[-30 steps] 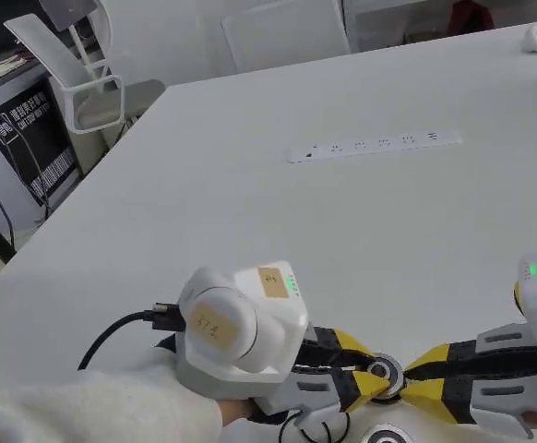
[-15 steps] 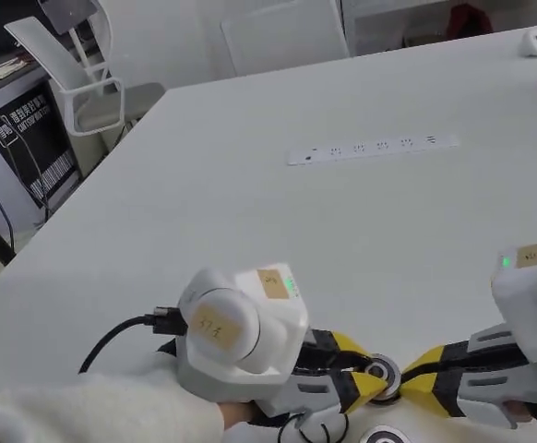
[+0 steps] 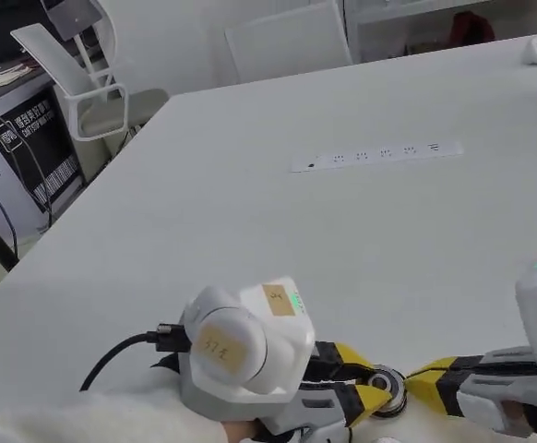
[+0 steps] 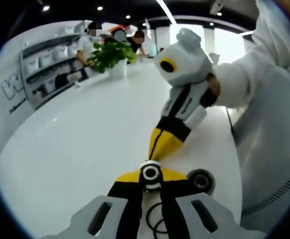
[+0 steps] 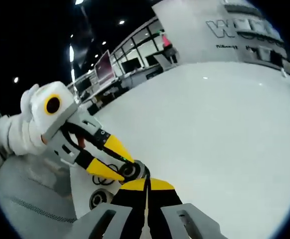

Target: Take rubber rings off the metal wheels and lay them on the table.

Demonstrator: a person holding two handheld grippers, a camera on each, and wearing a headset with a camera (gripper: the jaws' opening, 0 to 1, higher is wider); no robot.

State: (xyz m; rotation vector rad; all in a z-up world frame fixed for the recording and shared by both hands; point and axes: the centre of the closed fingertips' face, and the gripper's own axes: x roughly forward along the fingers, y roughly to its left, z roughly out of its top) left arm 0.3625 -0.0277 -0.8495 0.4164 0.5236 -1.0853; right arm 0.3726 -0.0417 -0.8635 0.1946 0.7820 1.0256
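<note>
The white desk (image 3: 250, 203) carries everything, and the work sits hard against its near edge, probably so both hands can brace low and close to the body. A pale sleeve (image 3: 84, 415) runs along that edge behind the left gripper (image 3: 365, 388), which lies nearly flat with its jaws pointing toward the desk's right side. The right gripper (image 3: 418, 383) comes in low from the right side and points back at it, so the two meet nose to nose. A power strip (image 3: 376, 154) lies well apart near the desk's middle. The left gripper's yellow tips are clamped on a small metal wheel (image 3: 386, 378) just above the surface, which looks like a hold meant to steady it while the other tool works the rim. The right gripper's jaws are drawn together to a thin line, with their tips touching the wheel's dark outer band (image 3: 399, 385), most likely the rubber ring. Whether any rubber is pinched between them cannot be told. A second wheel (image 4: 201, 179) rests on the desk just beside the held one, toward the near edge. Loose black rings (image 4: 157, 224) lie flat under the left gripper's jaws, so some of the job looks already done.
</note>
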